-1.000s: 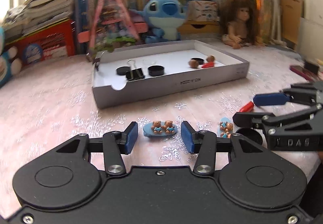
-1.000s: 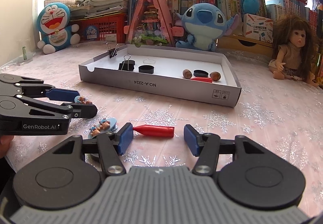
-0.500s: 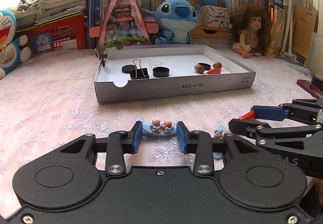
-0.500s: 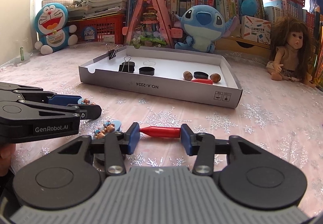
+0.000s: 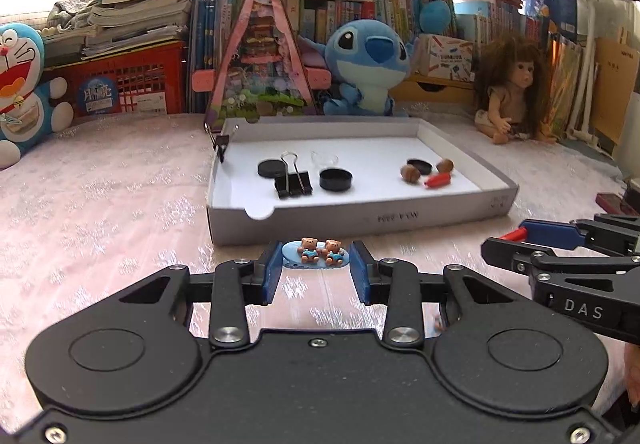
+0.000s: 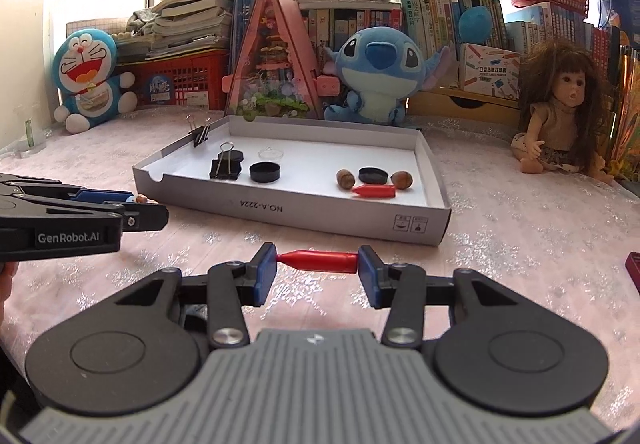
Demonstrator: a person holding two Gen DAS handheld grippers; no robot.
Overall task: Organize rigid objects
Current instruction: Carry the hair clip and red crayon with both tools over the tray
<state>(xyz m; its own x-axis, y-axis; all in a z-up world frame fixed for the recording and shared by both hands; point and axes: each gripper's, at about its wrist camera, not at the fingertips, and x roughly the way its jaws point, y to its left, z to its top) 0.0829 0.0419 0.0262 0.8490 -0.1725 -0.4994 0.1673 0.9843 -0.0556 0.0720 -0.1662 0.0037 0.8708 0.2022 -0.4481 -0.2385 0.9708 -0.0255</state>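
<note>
My left gripper (image 5: 316, 264) is shut on a light blue clip with two small bears (image 5: 316, 252), held just above the tablecloth in front of the grey box (image 5: 360, 218). My right gripper (image 6: 318, 264) is shut on a red bullet-shaped piece (image 6: 318, 261), gripped end to end and lifted a little. In the left wrist view the right gripper (image 5: 516, 240) shows at the right with a bit of red at its tips. In the right wrist view the left gripper (image 6: 140, 204) shows at the left. The white tray of the box (image 6: 328, 160) holds black caps, binder clips, two nuts and another red piece.
A pink snowflake tablecloth (image 5: 100, 204) covers the table. Plush toys, a doll (image 6: 564, 116), a triangular pink diorama (image 5: 260, 64), books and red baskets line the back. A dark red object (image 6: 634, 268) lies at the right edge. A second bear clip (image 5: 438, 322) is half hidden under my left gripper.
Both grippers closed on their objects, the left on the bear clip, the right on the red piece. Both then lifted slightly, and the box now sits closer in both views.
</note>
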